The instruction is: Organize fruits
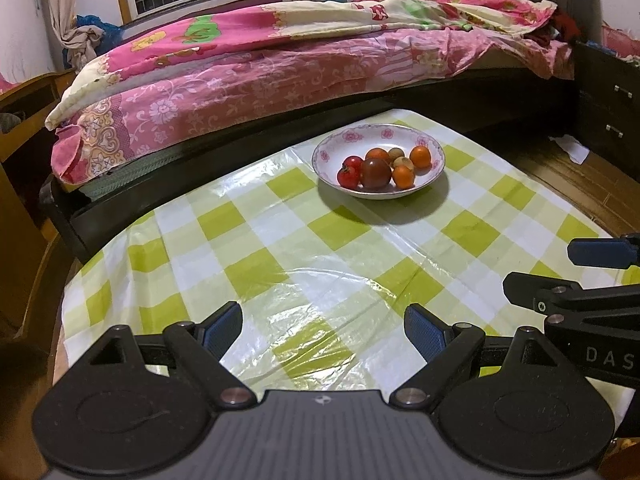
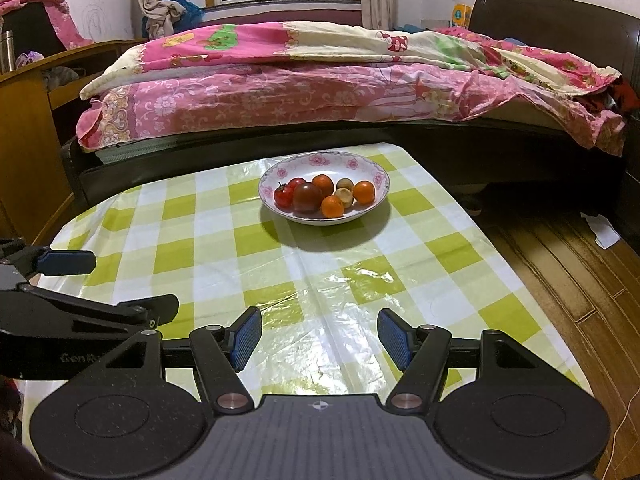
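A white floral bowl (image 1: 434, 152) stands at the far end of the green-checked table (image 1: 256, 264); it also shows in the right wrist view (image 2: 380, 176). It holds red tomatoes (image 1: 349, 176), a dark tomato (image 1: 376, 173), small oranges (image 1: 421, 157) and brown longans (image 1: 403, 162). My left gripper (image 1: 323, 330) is open and empty over the near table, well short of the bowl. My right gripper (image 2: 320, 334) is open and empty, also at the near edge. Each gripper shows at the other view's side: the right gripper (image 1: 560, 266) and the left gripper (image 2: 120, 280).
A bed with pink quilts (image 1: 280, 64) runs along the table's far side. A dark nightstand (image 1: 612, 108) stands at the right, a wooden desk (image 2: 44, 92) at the left. Wood floor (image 2: 560, 280) lies right of the table, with white paper (image 2: 606, 232) on it.
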`<state>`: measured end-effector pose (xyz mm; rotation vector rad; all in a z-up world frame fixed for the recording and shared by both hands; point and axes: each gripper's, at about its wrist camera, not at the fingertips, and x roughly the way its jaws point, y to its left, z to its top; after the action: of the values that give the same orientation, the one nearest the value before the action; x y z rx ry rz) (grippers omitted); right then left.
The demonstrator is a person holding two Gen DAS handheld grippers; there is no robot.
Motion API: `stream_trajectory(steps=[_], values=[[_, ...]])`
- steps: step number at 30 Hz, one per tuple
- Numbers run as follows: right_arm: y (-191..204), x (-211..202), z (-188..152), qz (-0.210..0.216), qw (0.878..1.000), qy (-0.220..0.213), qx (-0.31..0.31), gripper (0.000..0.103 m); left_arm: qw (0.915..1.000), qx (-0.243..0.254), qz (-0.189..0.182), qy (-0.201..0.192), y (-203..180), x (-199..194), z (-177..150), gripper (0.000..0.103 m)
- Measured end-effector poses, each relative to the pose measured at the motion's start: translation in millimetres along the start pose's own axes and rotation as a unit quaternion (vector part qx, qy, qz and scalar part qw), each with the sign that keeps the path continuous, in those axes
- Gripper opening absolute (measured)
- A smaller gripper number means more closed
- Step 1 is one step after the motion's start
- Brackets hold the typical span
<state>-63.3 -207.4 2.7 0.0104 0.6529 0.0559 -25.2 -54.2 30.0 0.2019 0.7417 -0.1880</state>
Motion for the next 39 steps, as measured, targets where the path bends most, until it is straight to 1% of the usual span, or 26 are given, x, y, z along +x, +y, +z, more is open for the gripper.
stream_trajectory(steps=[6,10,39], values=[[2.2,-0.7,-2.1,0.003,1.000,0.006,0.003,0.061,0.9999,0.008,0.013,-0.001,-2.4,-0.2,-1.5,0.096],[2.6,-1.6,-4.4,0.003,1.000,0.010,0.004,0.061,0.9998,0.007,0.017,-0.004,-2.2,-0.3,-1.6,0.100],[1.3,3.7,-6.7,-0.002,1.000,0.027,0.009,0.061,0.9998,0.010,0.019,-0.001,-3.4,4.3,-4.1,0.100]])
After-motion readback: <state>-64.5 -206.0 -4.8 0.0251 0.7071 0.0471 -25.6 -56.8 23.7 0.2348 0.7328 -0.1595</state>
